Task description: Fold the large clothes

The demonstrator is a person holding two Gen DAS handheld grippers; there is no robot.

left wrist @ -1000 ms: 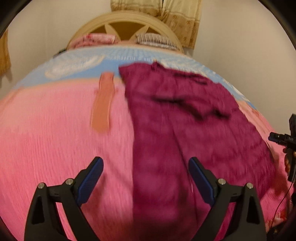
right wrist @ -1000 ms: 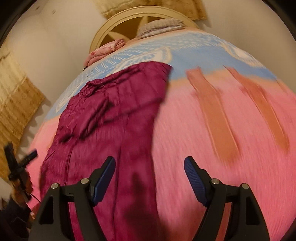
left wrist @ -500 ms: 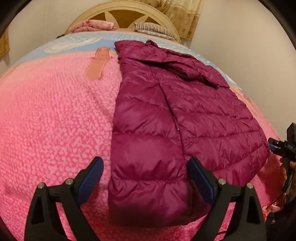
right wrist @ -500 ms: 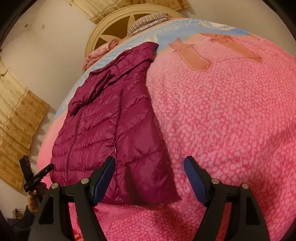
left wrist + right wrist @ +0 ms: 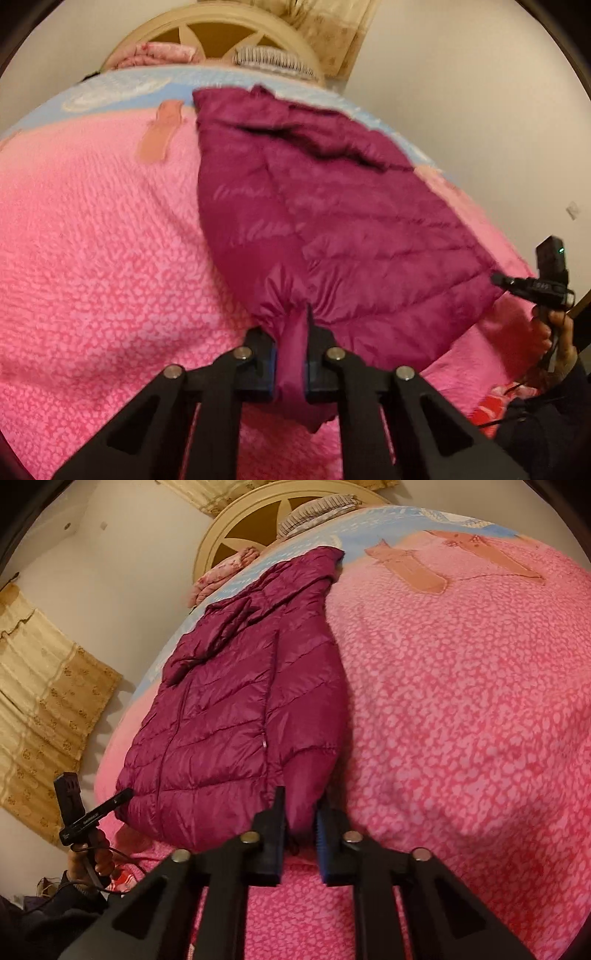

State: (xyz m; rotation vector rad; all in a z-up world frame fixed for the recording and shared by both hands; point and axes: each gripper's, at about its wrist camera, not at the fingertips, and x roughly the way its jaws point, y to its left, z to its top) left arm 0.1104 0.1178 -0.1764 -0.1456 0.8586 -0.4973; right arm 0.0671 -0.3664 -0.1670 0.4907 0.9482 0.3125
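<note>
A magenta quilted puffer jacket [image 5: 332,221] lies lengthwise on a pink bedspread [image 5: 92,258], collar toward the headboard. My left gripper [image 5: 290,365] is shut on the jacket's near hem corner, with fabric bunched between its jaws. In the right wrist view the jacket [image 5: 229,709] lies left of centre. My right gripper [image 5: 300,834] is shut on the jacket's near right hem corner, with its jaws close together on the fabric.
A cream wooden headboard [image 5: 221,26] with pillows stands at the far end. White walls and beige curtains [image 5: 40,701] surround the bed. A hand holding the other gripper's handle shows at the right edge [image 5: 546,288] and at the lower left [image 5: 81,823].
Both grippers were open above the jacket's hem half a second ago. Both have come down onto the near hem and shut on the fabric.
</note>
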